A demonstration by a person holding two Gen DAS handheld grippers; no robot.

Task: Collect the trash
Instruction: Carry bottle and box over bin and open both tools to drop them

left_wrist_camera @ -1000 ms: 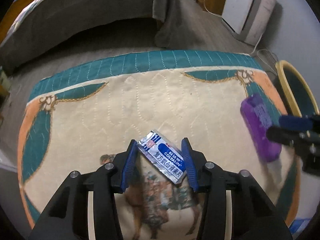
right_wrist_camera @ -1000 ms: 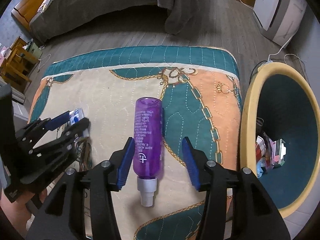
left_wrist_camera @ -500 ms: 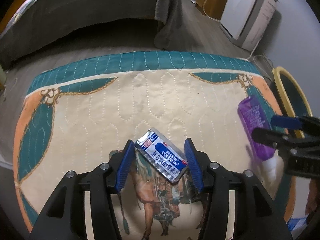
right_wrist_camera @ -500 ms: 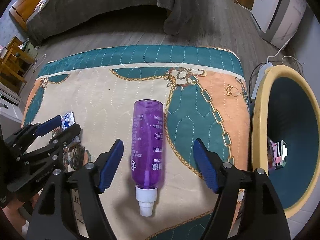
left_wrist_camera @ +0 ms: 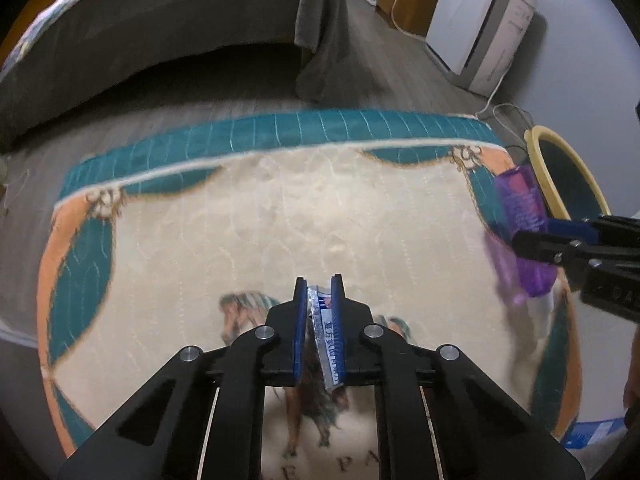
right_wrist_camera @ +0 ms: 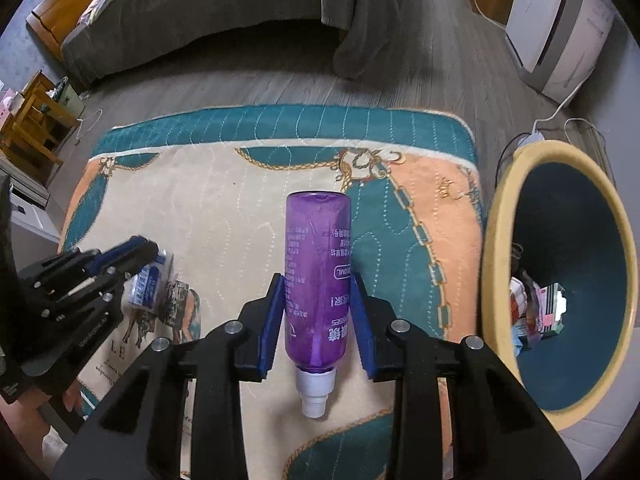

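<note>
Nearest the left wrist camera, the left gripper (left_wrist_camera: 319, 300) has its blue pads pressed together on the foil medicine sachet (left_wrist_camera: 326, 340), which stands on edge between them, its length running back along the fingers toward the camera; it looks raised off the quilted mat (left_wrist_camera: 260, 220), though the blur makes that hard to confirm. Nearest the right wrist camera, the right gripper (right_wrist_camera: 318, 308) clamps the purple bottle (right_wrist_camera: 318, 276) across its lower body, pads touching both sides. The bottle's long axis runs straight along the fingers, white nozzle (right_wrist_camera: 315, 390) pointing back toward the camera and flat base pointing away across the mat. Farther to the right, just beside the mat's edge, stands the yellow-rimmed bin (right_wrist_camera: 496, 216), its opening tilted toward the right gripper, with some wrappers already at the bottom. The bin lies directly to the right of the bottle, so the right hand is clearly the nearer one; the left gripper, seen on the far left of the right view, sits well apart from it, with the bottle and right gripper between. Judging from this, the bottle needs only a short sideways carry, base or nozzle first over the rim.
</note>
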